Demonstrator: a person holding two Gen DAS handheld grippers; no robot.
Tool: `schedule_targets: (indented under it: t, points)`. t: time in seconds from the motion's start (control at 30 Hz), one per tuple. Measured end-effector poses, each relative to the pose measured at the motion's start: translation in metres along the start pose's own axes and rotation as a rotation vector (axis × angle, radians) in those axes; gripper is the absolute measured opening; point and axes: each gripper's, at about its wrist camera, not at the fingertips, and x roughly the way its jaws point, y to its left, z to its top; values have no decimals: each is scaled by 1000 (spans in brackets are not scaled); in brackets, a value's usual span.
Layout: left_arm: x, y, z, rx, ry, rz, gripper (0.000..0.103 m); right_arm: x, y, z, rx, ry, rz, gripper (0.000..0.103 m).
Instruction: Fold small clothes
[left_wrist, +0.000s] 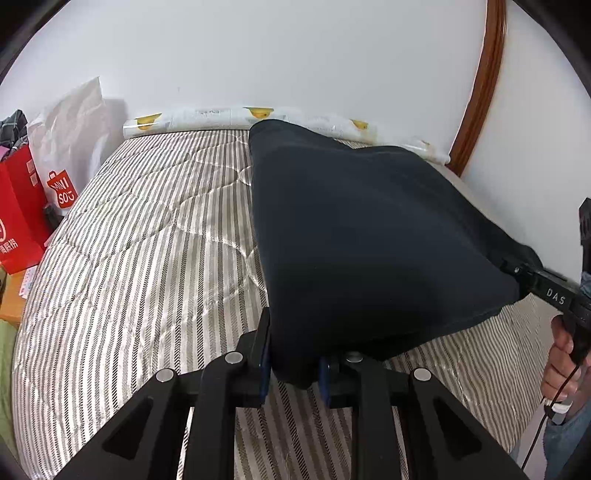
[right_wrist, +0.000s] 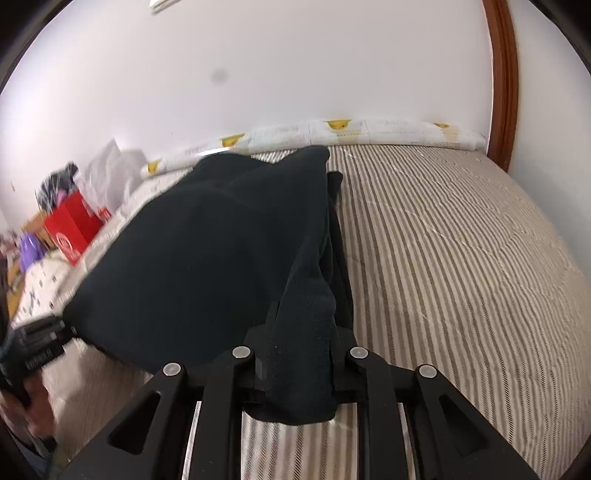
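In the left wrist view, the left gripper (left_wrist: 293, 363) is pinching one near corner of the dark garment (left_wrist: 369, 229); cloth fills the gap between its blue pads (left_wrist: 264, 369). From there the garment runs away toward the far wall and also out to the right, where the right gripper (left_wrist: 517, 271) bites the other near corner. The edge between the two grippers is pulled fairly tight and is lifted off the striped mattress (left_wrist: 147, 240). The far end of the garment seems to rest near the rolled white bedding (left_wrist: 207, 116), but the contact itself is hidden.

In the right wrist view, the right gripper (right_wrist: 301, 373) is pressed together on a bunched fold of the garment (right_wrist: 192, 258), which hangs out a little below the jaws. The cloth spreads to the left toward the left gripper (right_wrist: 40, 341), blurred at the edge of the picture. The mattress (right_wrist: 461, 258) on the right is bare.

I judge that the held edge lies left to right and near, and the long axis goes near to far, so the fold must carry this edge toward the far end, both hands moving together.
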Motion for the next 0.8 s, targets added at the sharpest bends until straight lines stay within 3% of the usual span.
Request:
schedule_targets:
  t: [0.13,0.33,0.53,0.63,0.8]
  points:
    - [-15,5,-3,4,1,-35,20,-15,3,7,-11,-11,-27,23]
    - [-48,10,-4,-2,-31,-98,20,-37,16,23,-41,-129,-51,23]
    - [-52,4,14,6,-58,-101,20,-13,10,6,-45,-73,-117,23]
    - [-36,5,21,-1,-49,-78,20,-3,-9,-14,6,-4,-98,23]
    - [-9,7,16,-7,-1,-31,25,-22,-13,-23,-43,-2,-98,26]
